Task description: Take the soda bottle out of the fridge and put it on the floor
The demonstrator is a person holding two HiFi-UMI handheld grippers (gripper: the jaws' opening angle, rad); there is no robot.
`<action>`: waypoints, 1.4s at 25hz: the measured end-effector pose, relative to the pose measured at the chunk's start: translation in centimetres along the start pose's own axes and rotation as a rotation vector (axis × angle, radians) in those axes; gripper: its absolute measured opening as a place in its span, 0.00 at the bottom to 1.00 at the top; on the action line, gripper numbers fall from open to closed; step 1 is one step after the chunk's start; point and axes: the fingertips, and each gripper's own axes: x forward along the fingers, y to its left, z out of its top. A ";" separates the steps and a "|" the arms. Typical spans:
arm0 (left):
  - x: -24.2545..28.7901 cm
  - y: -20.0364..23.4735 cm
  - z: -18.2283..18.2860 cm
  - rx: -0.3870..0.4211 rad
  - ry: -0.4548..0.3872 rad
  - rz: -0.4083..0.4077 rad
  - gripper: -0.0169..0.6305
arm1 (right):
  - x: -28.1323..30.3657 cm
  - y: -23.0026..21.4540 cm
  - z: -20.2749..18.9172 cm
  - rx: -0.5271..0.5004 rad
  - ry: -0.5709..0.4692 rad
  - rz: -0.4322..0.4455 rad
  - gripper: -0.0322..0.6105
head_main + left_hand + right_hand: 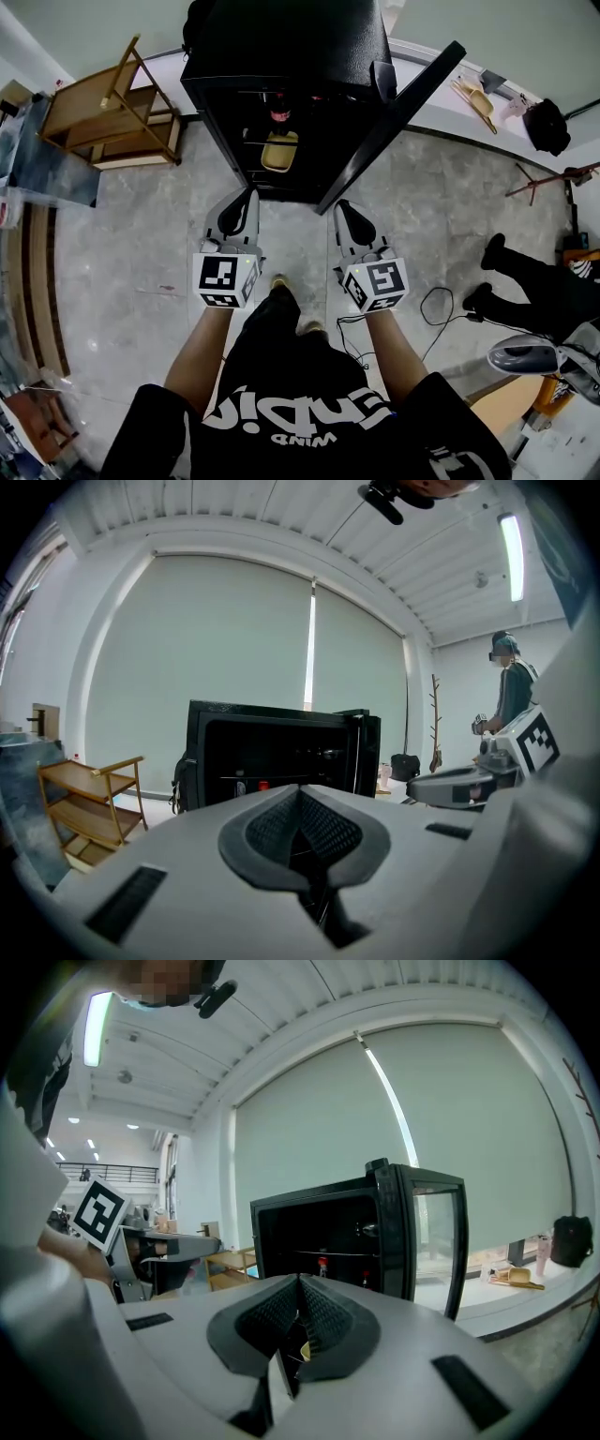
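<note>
Left gripper (248, 199) and right gripper (344, 208) are both sitting closed and empty. Soda bottle (279, 113) is standing upright on a shelf in the open fridge (281, 47), straight ahead past both tips, seemingly slightly nearer the left one.

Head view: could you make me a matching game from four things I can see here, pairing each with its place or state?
1 soda bottle
2 fridge door
3 wooden rack
4 left gripper

a shut, holding nothing
b inside the fridge
c swung open
d standing left of the fridge

Pairs: 1-b, 2-c, 3-d, 4-a
</note>
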 end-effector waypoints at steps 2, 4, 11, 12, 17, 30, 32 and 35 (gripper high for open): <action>0.7 -0.1 -0.8 0.006 -0.010 -0.007 0.04 | 0.5 -0.3 -0.6 -0.011 -0.013 0.005 0.09; 1.5 -0.3 -2.0 0.010 -0.020 -0.014 0.04 | 0.6 -0.9 -1.5 -0.011 -0.030 -0.001 0.09; 3.6 -0.3 -6.0 0.025 -0.051 0.002 0.04 | 0.8 -2.6 -5.7 0.009 -0.062 -0.035 0.09; 3.8 -0.2 -6.5 0.030 -0.054 0.008 0.04 | 0.8 -2.5 -6.2 0.009 -0.062 -0.034 0.09; 4.7 0.5 -7.9 0.018 -0.064 0.027 0.05 | 1.1 -2.6 -7.7 0.008 -0.060 -0.029 0.09; 12.9 3.6 -11.0 -0.046 -0.072 0.053 0.69 | 1.5 -2.8 -9.2 0.033 -0.045 -0.030 0.09; 15.3 4.2 -11.8 -0.035 -0.058 0.054 0.69 | 1.6 -3.1 -9.6 0.037 -0.038 -0.037 0.09; 19.0 5.1 -12.9 -0.012 -0.038 0.055 0.69 | 1.6 -3.5 -10.0 0.038 -0.026 -0.044 0.09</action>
